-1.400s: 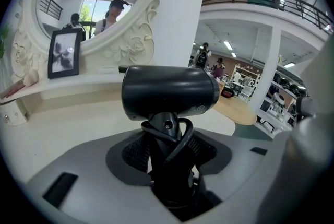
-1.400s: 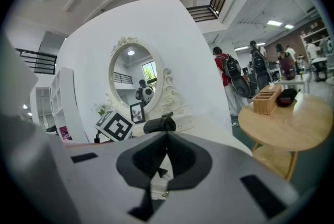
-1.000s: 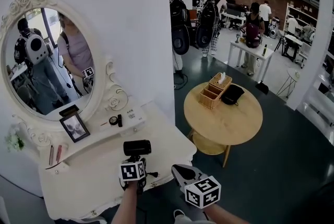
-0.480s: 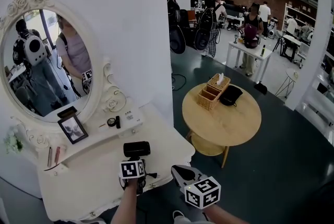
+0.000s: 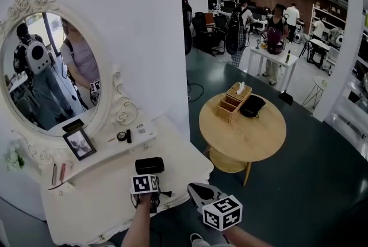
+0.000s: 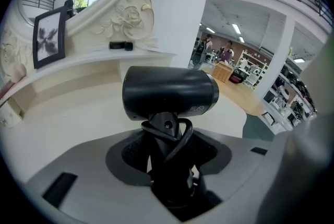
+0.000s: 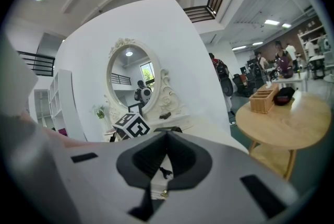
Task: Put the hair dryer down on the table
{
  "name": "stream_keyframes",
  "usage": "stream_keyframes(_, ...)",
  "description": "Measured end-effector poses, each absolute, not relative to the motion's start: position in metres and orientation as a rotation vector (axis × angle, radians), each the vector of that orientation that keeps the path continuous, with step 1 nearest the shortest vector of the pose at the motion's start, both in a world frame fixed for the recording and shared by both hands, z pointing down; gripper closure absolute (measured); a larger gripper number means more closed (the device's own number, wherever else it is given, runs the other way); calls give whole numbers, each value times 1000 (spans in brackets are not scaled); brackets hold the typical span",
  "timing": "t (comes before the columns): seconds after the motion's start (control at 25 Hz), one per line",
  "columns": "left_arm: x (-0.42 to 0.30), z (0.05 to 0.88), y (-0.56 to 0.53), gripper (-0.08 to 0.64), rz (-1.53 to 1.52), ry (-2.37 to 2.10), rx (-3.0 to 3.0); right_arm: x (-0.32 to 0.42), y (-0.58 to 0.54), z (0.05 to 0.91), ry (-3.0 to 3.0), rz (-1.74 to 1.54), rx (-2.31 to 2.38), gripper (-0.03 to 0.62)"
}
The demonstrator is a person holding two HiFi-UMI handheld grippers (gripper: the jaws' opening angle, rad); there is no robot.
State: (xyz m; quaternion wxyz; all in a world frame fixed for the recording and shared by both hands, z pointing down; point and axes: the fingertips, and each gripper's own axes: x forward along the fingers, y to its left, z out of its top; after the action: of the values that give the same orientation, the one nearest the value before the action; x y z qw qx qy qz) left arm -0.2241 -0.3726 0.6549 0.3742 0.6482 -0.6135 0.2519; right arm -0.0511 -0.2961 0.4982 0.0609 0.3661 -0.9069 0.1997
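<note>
The black hair dryer point(image 5: 149, 165) stands upright over the front of the white dressing table point(image 5: 98, 205). My left gripper point(image 5: 149, 178) is shut on its handle, with the cord wound round the handle between the jaws. In the left gripper view the hair dryer point(image 6: 169, 93) has its barrel lying crosswise above the left gripper point(image 6: 169, 163), and the tabletop lies close below. My right gripper point(image 5: 199, 190) hangs off the table's front right corner, shut and holding nothing. In its own view the right gripper point(image 7: 162, 165) has its jaws nearly touching.
An oval mirror point(image 5: 52, 67) rises behind the table, with a photo frame point(image 5: 80, 144) and small cosmetics on its shelf point(image 5: 123, 135). A round wooden table point(image 5: 253, 136) with a wooden box stands to the right. People stand at the far tables.
The head view has drifted slightly. Both grippers and the hair dryer stay almost where they were, over the table's front edge.
</note>
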Motion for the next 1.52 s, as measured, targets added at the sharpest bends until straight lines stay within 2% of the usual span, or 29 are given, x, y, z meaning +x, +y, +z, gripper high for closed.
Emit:
stream_keyframes(1.12, -228, 668, -377, 345, 671, -1558, 1541, -46, -289, 501, -2727, 633, 1127, 589)
stream_keyframes(1.32, -236, 652, -376, 288, 617, -1673, 1568, -49, -287, 502, -2733, 633, 1110, 589)
stream_keyframes(1.52, -242, 626, -368, 288, 505, -1734, 1635, -52, -287, 501, -2738, 639, 1105, 589)
